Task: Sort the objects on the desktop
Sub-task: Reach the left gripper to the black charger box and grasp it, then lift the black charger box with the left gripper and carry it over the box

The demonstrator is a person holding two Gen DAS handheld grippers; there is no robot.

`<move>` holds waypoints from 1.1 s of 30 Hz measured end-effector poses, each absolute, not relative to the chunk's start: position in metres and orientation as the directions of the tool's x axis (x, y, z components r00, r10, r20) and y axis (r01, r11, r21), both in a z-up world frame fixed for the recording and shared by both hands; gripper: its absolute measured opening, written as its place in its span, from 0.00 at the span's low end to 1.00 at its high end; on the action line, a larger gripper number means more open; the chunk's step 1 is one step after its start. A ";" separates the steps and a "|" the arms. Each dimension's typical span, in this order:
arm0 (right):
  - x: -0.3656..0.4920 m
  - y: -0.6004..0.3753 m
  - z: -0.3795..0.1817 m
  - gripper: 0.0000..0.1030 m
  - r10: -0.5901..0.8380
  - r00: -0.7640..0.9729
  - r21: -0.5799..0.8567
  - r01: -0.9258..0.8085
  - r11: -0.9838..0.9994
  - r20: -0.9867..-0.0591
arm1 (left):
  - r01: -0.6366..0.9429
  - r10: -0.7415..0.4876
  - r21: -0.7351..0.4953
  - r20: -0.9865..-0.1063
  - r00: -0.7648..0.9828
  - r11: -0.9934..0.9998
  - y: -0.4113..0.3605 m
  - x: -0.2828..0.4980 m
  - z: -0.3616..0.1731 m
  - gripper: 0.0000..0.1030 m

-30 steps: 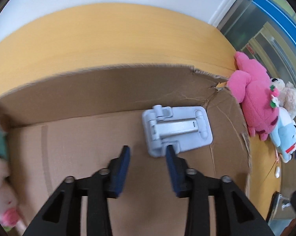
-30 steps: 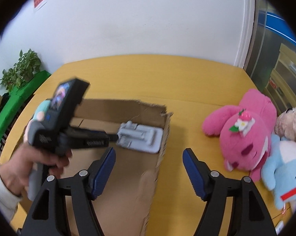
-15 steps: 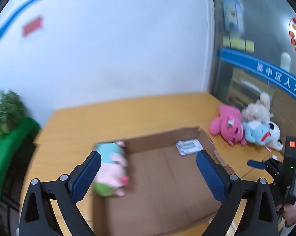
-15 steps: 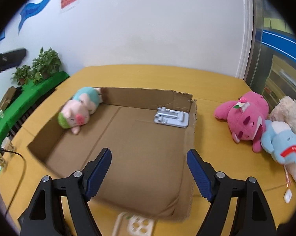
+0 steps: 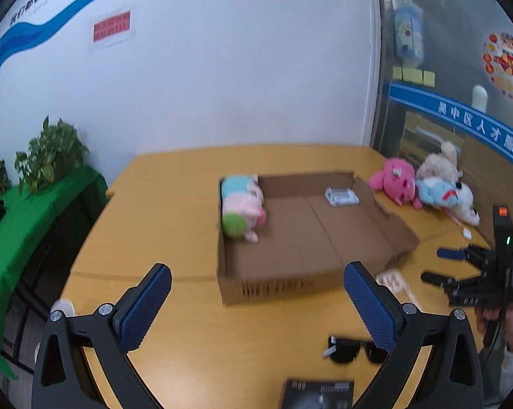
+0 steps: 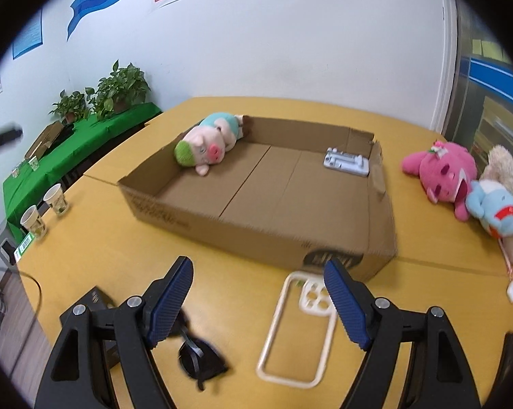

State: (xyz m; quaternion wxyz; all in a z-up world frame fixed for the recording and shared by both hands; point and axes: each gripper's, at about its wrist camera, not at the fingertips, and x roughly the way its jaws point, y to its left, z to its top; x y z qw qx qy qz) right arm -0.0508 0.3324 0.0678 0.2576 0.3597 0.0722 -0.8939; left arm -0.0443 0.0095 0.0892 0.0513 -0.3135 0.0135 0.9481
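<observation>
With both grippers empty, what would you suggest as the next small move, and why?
Probably lower the right hand-held gripper onto the phone case: it lies between the open fingers, outside the cardboard box, which already holds the pig plush and grey stand.

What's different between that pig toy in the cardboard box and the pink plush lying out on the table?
The pig plush lies inside the cardboard box, against its far left corner; the pink plush lies on the bare table to the box's right. The pig is pale pink with a green cap and teal body; the other is bright pink all over with a flower on its head. The pig lies alone; the pink one touches other plush toys. Both are soft toys lying down.
</observation>
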 end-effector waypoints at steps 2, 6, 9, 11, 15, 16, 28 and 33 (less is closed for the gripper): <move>-0.033 0.328 0.061 0.77 -0.445 -0.578 0.076 0.550 -0.831 -0.684 | -0.127 0.111 -0.021 -0.636 -0.763 -0.992 0.009 -0.034 0.065 0.99; 0.008 0.309 0.040 0.77 -0.498 -0.505 0.080 0.641 -0.763 -0.705 | -0.182 0.182 -0.078 -0.713 -0.677 -0.980 0.013 -0.016 0.011 0.99; 0.037 0.285 0.017 0.77 -0.565 -0.364 0.152 0.728 -0.668 -0.740 | -0.213 0.211 -0.098 -0.759 -0.615 -0.972 0.017 -0.012 -0.025 0.99; 0.055 0.268 0.004 0.77 -0.606 -0.284 0.193 0.775 -0.601 -0.743 | -0.229 0.255 -0.147 -0.782 -0.569 -0.962 0.017 -0.012 -0.046 0.99; 0.072 0.238 -0.022 0.77 -0.616 -0.184 0.242 0.805 -0.541 -0.766 | -0.214 0.277 -0.196 -0.839 -0.469 -0.957 0.017 -0.018 -0.084 0.86; 0.072 0.231 -0.030 0.77 -0.616 -0.163 0.253 0.809 -0.531 -0.771 | -0.212 0.286 -0.211 -0.850 -0.442 -0.954 0.017 -0.020 -0.093 0.84; 0.080 0.216 -0.064 0.81 -0.574 -0.143 0.205 0.843 -0.497 -0.806 | -0.161 0.412 -0.380 -0.837 -0.361 -0.911 0.047 -0.008 -0.116 0.61; 0.078 0.222 -0.061 0.80 -0.590 -0.181 0.213 0.818 -0.535 -0.787 | -0.118 0.375 -0.359 -0.835 -0.403 -0.926 0.055 -0.002 -0.111 0.51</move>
